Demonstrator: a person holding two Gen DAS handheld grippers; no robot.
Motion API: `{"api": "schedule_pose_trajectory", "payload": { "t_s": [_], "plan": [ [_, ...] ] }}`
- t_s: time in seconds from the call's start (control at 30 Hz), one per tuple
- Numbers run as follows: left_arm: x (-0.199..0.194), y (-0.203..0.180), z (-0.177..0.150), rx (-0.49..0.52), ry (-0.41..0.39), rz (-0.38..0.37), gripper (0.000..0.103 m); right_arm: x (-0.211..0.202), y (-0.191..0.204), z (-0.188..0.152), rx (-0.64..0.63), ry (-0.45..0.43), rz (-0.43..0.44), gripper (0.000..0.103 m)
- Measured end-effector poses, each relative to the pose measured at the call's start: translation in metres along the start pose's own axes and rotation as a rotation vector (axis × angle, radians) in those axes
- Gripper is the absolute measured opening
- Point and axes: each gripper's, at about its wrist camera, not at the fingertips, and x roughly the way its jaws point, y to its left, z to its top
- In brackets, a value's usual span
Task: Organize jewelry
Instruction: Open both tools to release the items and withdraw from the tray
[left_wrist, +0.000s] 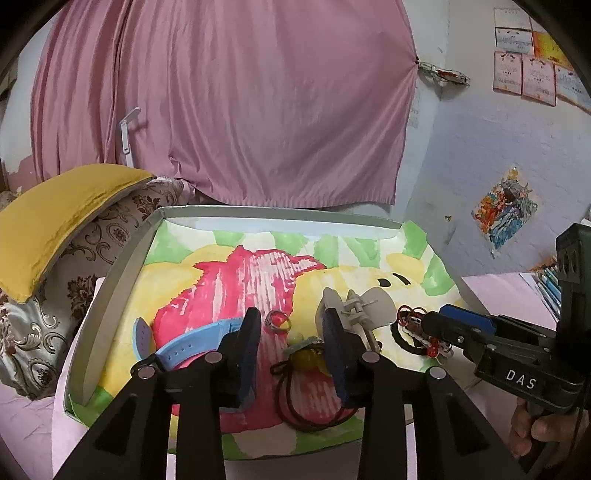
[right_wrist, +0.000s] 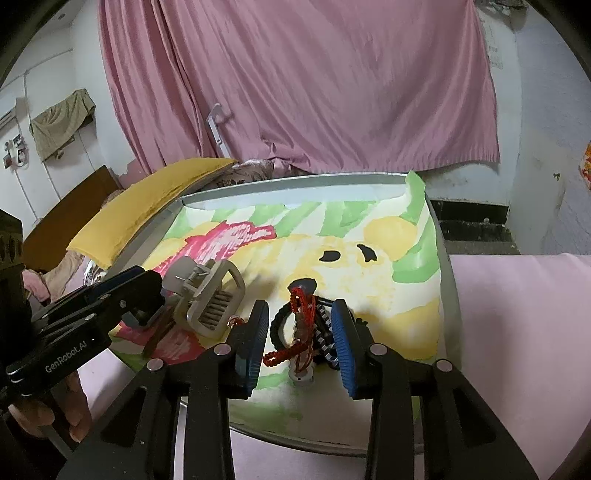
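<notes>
A grey tray (left_wrist: 122, 280) lined with a painted sheet holds the jewelry. My left gripper (left_wrist: 291, 317) hangs low over it, open, its pads apart from everything. Between its fingers lie a small ring (left_wrist: 277, 320) and a yellow-beaded hair tie (left_wrist: 306, 356) on a black elastic. A blue watch strap (left_wrist: 184, 343) lies to the left and a beige claw clip (left_wrist: 354, 310) to the right. My right gripper (right_wrist: 301, 306) is open astride a pile of bracelets (right_wrist: 303, 325): a red cord, black beads and a black-and-white band. The pads do not press on the bracelets.
A yellow cushion (left_wrist: 55, 221) on patterned pillows lies left of the tray (right_wrist: 448, 295). A pink curtain (left_wrist: 229, 110) hangs behind. Pink cloth (right_wrist: 517, 314) covers the surface to the right, with pens (left_wrist: 546, 284) at its far edge. A hand (right_wrist: 55, 413) grips the left tool.
</notes>
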Motion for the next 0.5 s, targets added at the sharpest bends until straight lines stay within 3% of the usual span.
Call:
{"api": "schedule_pose_trajectory", "payload": {
  "t_s": [0.03,0.17,0.23,0.3,0.43,0.5],
  "plan": [
    [-0.002,0.000,0.000,0.001,-0.010,0.000,0.036,-0.002,0.001,0.000,-0.002,-0.013,-0.002,0.031],
    [-0.015,0.000,0.000,-0.003,-0.080,0.020,0.065,-0.010,0.003,0.000,-0.013,-0.059,-0.006,0.031],
    [-0.022,0.003,0.002,-0.014,-0.106,0.025,0.067,-0.015,0.005,0.000,-0.027,-0.085,-0.018,0.034],
    [-0.028,0.007,0.003,-0.031,-0.124,0.040,0.077,-0.022,0.007,0.000,-0.037,-0.115,-0.021,0.048],
    [-0.043,0.014,0.004,-0.067,-0.176,0.064,0.090,-0.040,0.011,0.000,-0.058,-0.193,-0.037,0.060],
    [-0.051,0.016,0.002,-0.078,-0.201,0.074,0.097,-0.050,0.014,-0.001,-0.068,-0.236,-0.046,0.072]
  ]
}}
